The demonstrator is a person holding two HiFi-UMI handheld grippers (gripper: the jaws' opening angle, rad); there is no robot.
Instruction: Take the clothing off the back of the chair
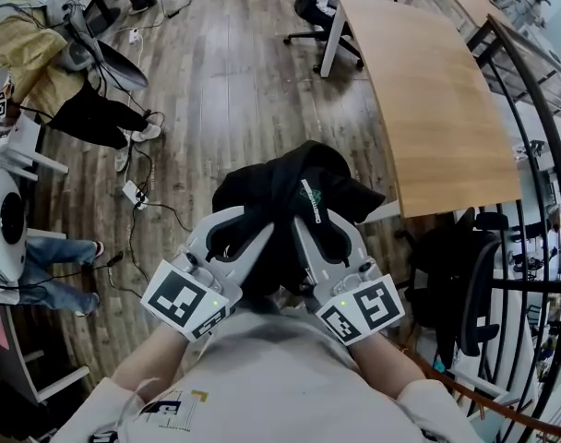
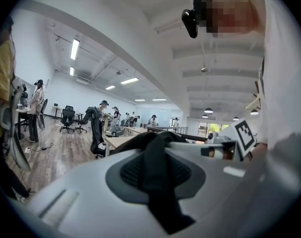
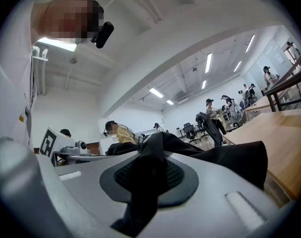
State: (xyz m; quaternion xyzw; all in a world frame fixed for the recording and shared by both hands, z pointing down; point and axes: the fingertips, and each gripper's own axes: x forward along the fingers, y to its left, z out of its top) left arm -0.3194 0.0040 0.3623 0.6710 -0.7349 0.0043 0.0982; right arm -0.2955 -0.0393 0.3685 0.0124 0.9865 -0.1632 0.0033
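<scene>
Clothing (image 1: pixel 282 190) whole in head view only | left gripper (image 2: pixel 156 155) clamped on it | right gripper (image 3: pixel 149 157) clamped on it, pinch visible in gripper views

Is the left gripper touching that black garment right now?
Touching: the left gripper pinches the black garment between its fingers, seen in the left gripper view.

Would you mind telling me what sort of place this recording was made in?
Probably an open-plan office or lab workspace: there are long wooden desks, wheeled office chairs and ceiling strip lights, with a power strip and cables trailing across the plank floor.
</scene>
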